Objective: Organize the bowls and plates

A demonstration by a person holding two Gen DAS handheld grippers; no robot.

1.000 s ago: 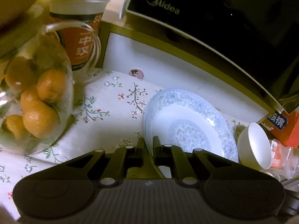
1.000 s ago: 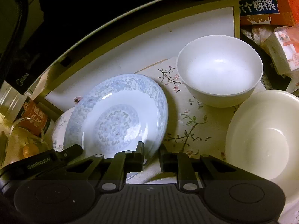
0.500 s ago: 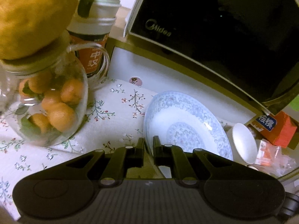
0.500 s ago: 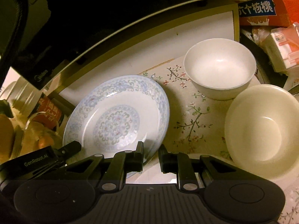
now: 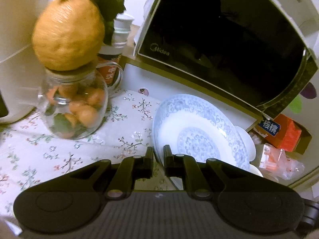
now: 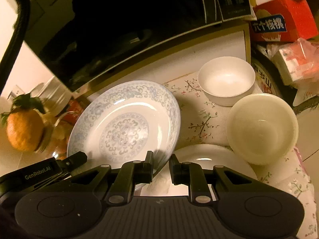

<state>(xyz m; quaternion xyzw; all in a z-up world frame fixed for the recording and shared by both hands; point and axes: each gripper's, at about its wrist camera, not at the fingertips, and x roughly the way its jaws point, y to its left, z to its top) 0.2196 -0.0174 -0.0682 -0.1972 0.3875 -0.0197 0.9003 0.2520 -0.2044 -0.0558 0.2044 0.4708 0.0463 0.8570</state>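
The blue-patterned plate (image 5: 199, 131) (image 6: 123, 125) hangs tilted between both grippers, above the floral cloth. My left gripper (image 5: 158, 155) is shut on the plate's left rim. Its black body (image 6: 49, 171) shows at the plate's lower left in the right wrist view. My right gripper (image 6: 161, 162) is shut on the plate's lower right rim. A small white bowl (image 6: 226, 79) (image 5: 246, 139) stands on the cloth near the back. A larger cream bowl (image 6: 261, 127) sits in front of it. A plain white plate (image 6: 209, 155) lies below my right fingers.
A black Midea microwave (image 5: 219, 39) stands on a raised shelf behind the dishes. At the left, a glass jar of small oranges (image 5: 73, 109) carries a large citrus fruit (image 5: 67, 33). A red box (image 5: 279, 133) and plastic packets (image 6: 297, 59) crowd the right. The floral tablecloth (image 5: 59, 149) covers the table.
Both grippers have risen and pulled back with the plate held between them. The bowls, jar and cloth look smaller and farther below, and more of the microwave shows.
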